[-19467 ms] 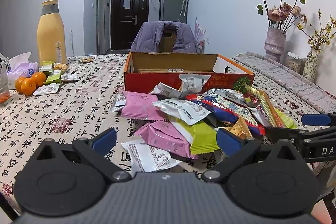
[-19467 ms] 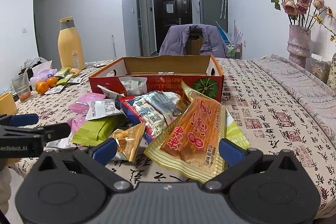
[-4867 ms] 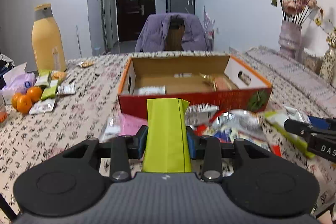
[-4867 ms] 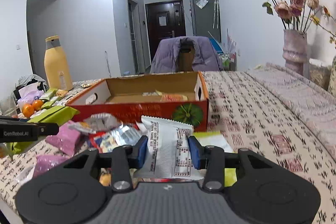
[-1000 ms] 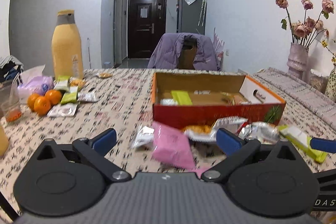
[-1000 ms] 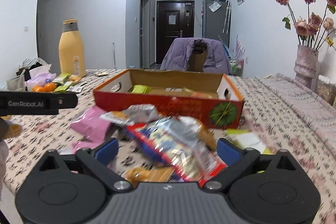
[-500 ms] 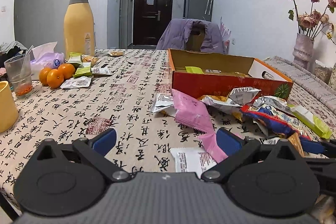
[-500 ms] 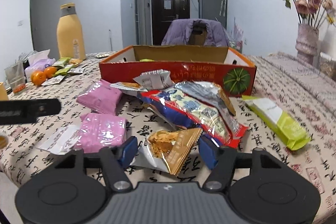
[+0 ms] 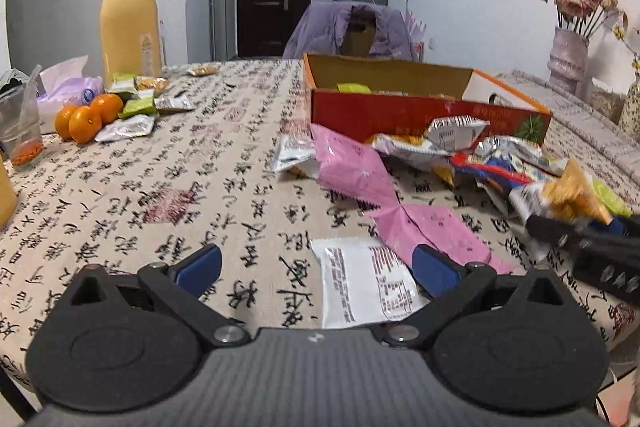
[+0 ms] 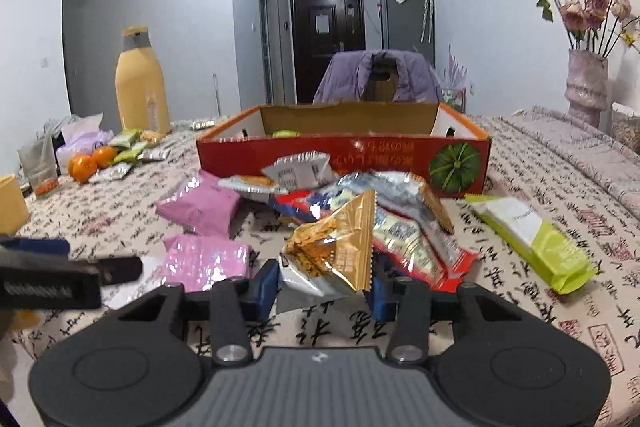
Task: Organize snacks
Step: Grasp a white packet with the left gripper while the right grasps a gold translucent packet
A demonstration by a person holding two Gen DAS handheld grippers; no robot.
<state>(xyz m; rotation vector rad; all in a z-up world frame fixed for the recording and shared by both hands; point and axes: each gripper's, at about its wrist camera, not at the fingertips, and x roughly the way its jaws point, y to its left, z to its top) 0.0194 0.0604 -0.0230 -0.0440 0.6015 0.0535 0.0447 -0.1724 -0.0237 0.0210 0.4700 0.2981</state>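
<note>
Pinching our right gripper [image 10: 325, 285] onto the gold snack packet [image 10: 340, 247] at frame centre, jaws just closing, our left gripper [image 9: 316, 267] wide open, empty, above a white packet [image 9: 360, 283].

1. The table [image 9: 160, 195] wears a cloth printed with black characters.
2. On it: red cardboard box [image 10: 344, 151], loose snack packets [image 10: 200, 205], oranges [image 9: 88, 113], a tall yellow bottle [image 9: 130, 19], a vase [image 10: 586, 87].
</note>
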